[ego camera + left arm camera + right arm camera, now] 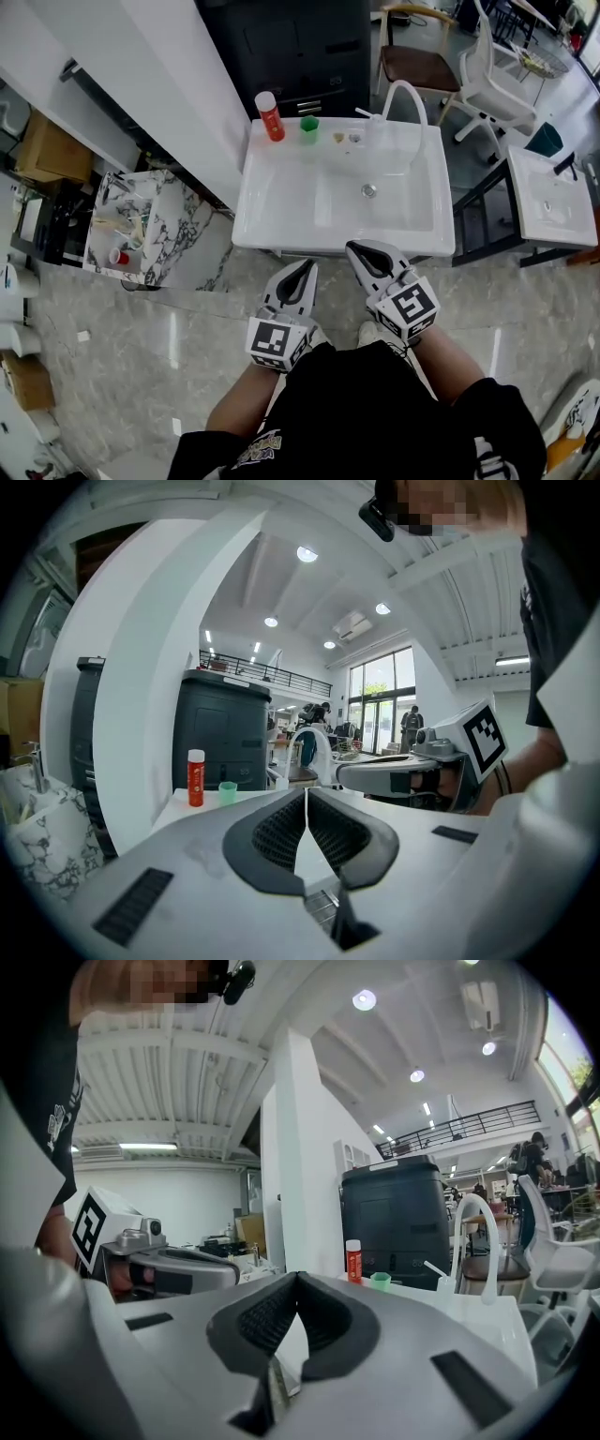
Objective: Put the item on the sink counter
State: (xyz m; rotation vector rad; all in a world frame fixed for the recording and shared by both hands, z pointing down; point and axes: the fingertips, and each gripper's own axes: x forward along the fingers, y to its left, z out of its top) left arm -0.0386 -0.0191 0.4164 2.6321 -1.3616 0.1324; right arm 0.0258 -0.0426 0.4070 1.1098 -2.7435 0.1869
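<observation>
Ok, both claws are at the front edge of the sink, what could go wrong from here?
The left claw and right claw are both shut and empty: nothing to place yet. The tall red bottle with a white cap stands upright beside the small green cup on the back ledge of the white ceramic sink; a careless reach could topple either. The curved white faucet could catch the right claw.

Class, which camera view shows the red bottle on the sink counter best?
Head view: the red bottle stands large and unobstructed at the back of the sink. Both gripper views show it small and distant.
</observation>
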